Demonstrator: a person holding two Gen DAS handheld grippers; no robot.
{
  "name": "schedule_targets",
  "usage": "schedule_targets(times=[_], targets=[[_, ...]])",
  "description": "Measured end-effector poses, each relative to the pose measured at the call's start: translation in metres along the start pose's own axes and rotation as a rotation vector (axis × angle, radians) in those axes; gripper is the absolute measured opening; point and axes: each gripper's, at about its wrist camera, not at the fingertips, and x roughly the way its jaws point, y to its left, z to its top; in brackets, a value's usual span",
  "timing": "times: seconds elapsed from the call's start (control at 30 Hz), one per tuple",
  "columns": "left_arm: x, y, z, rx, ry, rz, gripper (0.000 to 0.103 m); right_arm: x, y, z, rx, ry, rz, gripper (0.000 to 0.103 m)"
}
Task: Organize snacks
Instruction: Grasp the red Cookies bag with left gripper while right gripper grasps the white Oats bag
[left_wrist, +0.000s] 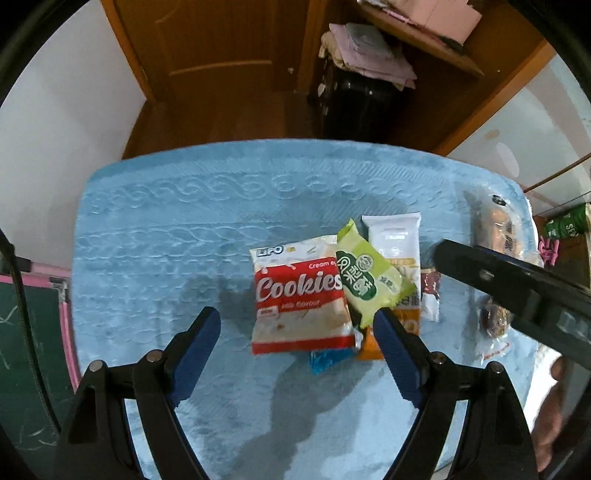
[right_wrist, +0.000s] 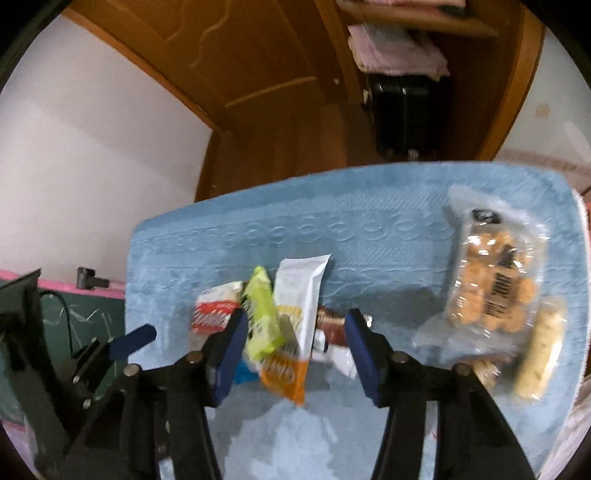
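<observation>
Blue textured cloth (left_wrist: 155, 229) covers the counter, with a wooden door (left_wrist: 207, 55) and a black suitcase (left_wrist: 354, 107) topped by folded pink cloths (left_wrist: 369, 48) behind it. At the left edge stands a green chalkboard (left_wrist: 26, 332) with a pink frame.

Near the middle of the cloth lies a heap of snacks: a red cookie pack (left_wrist: 299, 299), a green pack (left_wrist: 369, 277) resting across its right edge, and a white-and-orange pack (left_wrist: 397, 243) under the green one. A blue wrapper (left_wrist: 328, 360) peeks out from under the heap, and a brown wrapper (right_wrist: 332, 325) lies touching its right side. Well apart to the right lie a clear bag of biscuits (right_wrist: 495, 291) and a pale bar (right_wrist: 539, 358) just beside it.

The left gripper (left_wrist: 295, 350) hangs above the near edge of the cookie pack, jaws wide and empty. The right gripper (right_wrist: 295, 350) hangs over the heap, jaws part-way apart and holding nothing; the right wrist view is blurred. In the left wrist view its black arm crosses in front of the biscuit bag.
</observation>
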Motion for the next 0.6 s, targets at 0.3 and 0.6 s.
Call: schedule_targets(times=[0.3,0.6], targets=[[0.041,0.007,0.007,-0.039,0.023,-0.014,0.084,0.047,-0.004,0.016,0.033,0.052,0.017,0.045],[0.049,0.045,-0.001,-0.149,0.039,-0.167,0.052,0.056,0.004,0.008,-0.011,0.043,0.006,0.022]])
